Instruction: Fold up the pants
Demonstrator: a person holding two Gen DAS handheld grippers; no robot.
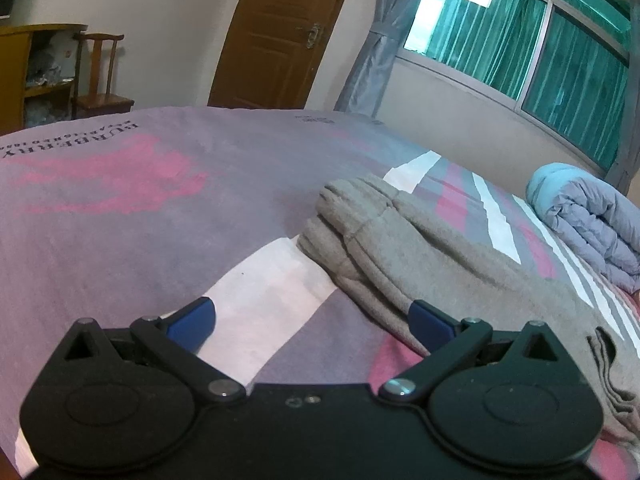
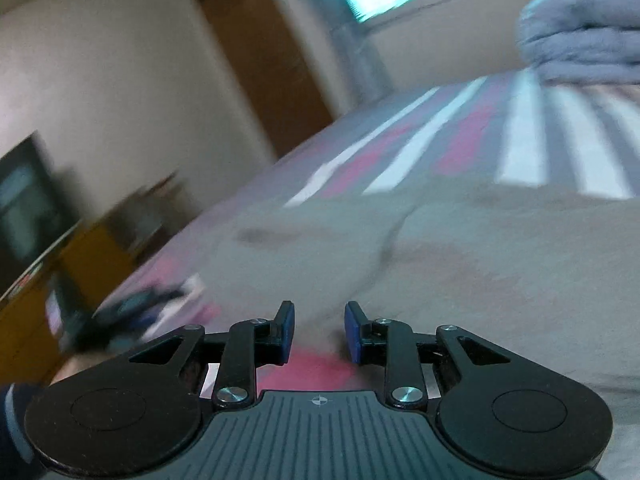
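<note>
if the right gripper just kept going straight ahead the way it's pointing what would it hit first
Most likely the grey fleece pants spread on the striped pink and purple bedsheet. The right gripper sits low with its jaws apart, and the fabric fills the view just ahead. The picture is blurred, so depth is uncertain.

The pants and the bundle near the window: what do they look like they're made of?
The pants look like grey-beige fleece or sweatshirt knit: matte, fuzzy surface, thick soft folds, ribbed gathering at one end. The bundle looks like a pale blue-grey padded quilt, smoother woven shell, puffy stitched channels. Both are guesses from the look alone.
</note>
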